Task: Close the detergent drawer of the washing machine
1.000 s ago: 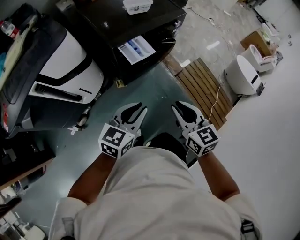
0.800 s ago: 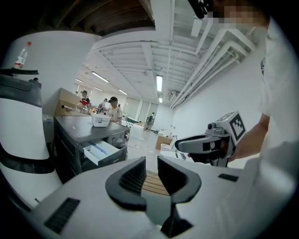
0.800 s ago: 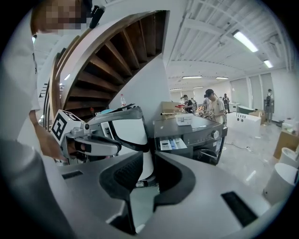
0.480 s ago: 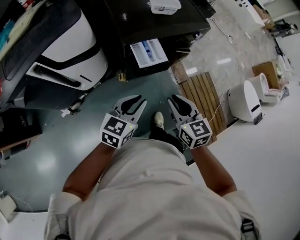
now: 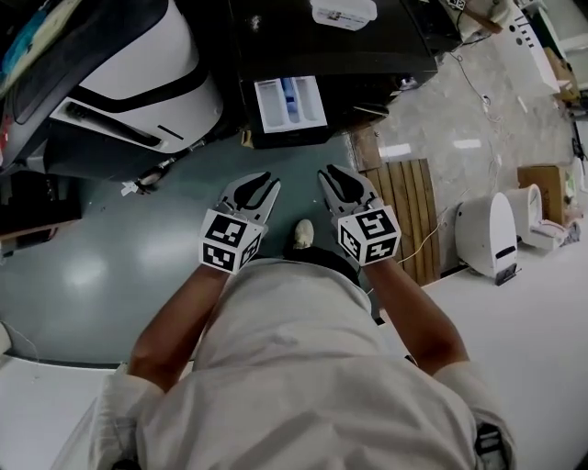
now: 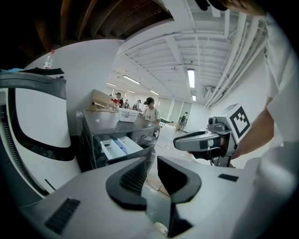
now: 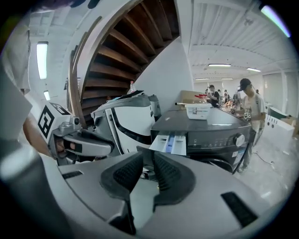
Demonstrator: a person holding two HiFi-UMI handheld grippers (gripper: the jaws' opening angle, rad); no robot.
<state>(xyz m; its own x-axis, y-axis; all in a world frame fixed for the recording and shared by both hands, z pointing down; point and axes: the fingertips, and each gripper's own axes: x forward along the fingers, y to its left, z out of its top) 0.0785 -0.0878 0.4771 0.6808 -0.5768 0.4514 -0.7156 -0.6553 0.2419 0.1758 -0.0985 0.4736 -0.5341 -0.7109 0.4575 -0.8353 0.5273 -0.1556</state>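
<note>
Left gripper [image 5: 258, 182] and right gripper [image 5: 337, 174] side by side before the torso, jaws slightly apart, empty.

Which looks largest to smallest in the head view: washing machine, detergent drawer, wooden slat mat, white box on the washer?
1. washing machine
2. wooden slat mat
3. detergent drawer
4. white box, though the frame edge cuts it off, so third and fourth are unsure.

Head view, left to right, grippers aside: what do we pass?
white-and-black machine → detergent drawer, pulled open → wooden slat platform → white floor unit
</note>
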